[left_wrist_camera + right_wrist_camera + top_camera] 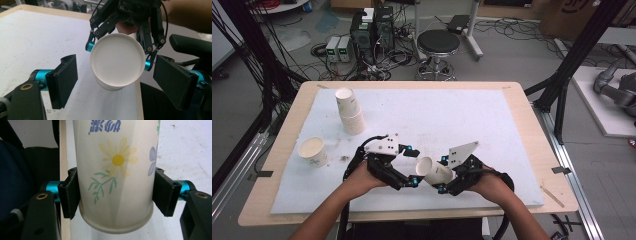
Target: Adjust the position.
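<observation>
The right hand-held gripper [441, 176] has its two black jaws pressed on opposite sides of a flower-printed paper cup [433, 171], gripping it near the base, as the right gripper view shows with the pads flat against the cup [116, 182] wall; the cup is lifted off the white mat [472, 120] and lies roughly level, its open mouth turned toward the left hand-held gripper [412, 167]; that gripper's jaws stand wide apart with nothing between them, and in the left gripper view the cup's [117, 63] round rim sits just ahead of and between the two pads, touching neither; both grippers meet close to the near edge of the tabletop [532, 130], so little room is left behind them before the drop-off, and the right gripper view shows the wooden edge just beside its left jaw; ahead of the grippers the mat is wide and bare to the far edge; well off to the left of the left hand-held gripper a single paper cup [313, 151] stands upright near the mat's left border, and farther ahead on that side rises a short stack of cups [350, 111], both well apart from the held cup.
</observation>
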`<control>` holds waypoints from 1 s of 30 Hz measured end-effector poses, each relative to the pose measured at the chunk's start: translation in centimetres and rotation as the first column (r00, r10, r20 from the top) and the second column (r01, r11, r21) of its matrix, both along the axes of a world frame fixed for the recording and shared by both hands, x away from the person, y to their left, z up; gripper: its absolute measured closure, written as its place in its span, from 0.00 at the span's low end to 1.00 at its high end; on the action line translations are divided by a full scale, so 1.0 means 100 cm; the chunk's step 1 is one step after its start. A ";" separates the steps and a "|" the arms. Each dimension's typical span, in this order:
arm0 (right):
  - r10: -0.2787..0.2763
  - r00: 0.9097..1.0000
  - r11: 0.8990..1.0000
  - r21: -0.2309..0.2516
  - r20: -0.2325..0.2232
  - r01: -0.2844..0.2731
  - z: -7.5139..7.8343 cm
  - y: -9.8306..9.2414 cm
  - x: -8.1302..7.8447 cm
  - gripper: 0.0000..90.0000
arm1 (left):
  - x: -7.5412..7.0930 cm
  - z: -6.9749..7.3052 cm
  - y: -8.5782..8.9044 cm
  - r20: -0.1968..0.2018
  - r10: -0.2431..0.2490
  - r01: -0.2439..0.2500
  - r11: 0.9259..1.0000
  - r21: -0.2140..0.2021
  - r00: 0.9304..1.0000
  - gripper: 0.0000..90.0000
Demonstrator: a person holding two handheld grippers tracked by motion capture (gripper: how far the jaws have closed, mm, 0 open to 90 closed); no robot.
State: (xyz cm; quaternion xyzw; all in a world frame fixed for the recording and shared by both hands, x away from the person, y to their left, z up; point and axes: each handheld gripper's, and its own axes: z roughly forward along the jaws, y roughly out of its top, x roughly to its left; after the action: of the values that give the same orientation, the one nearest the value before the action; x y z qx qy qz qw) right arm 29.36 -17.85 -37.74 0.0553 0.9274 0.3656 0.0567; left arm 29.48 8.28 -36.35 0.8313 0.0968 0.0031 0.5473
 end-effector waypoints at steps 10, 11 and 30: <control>0.036 0.999 0.994 -0.101 0.018 -0.034 0.004 0.014 0.001 0.35 | 0.001 0.000 -0.005 -0.004 -0.017 0.018 0.997 0.078 1.000 0.22; 0.040 0.999 0.992 -0.117 0.022 -0.037 0.004 0.015 0.001 0.35 | 0.001 0.000 -0.006 -0.005 -0.019 0.019 0.997 0.079 1.000 0.22; 0.072 0.997 0.963 -0.264 0.035 -0.060 0.010 0.030 0.000 0.35 | 0.004 -0.008 -0.016 -0.021 -0.031 0.034 0.987 0.157 0.999 0.26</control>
State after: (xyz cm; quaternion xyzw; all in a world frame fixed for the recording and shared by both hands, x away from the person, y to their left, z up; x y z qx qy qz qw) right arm 29.33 -14.87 -36.78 0.0084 0.9676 0.2421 0.0716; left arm 29.84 6.67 -37.13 0.8733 0.0876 -0.0059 0.4793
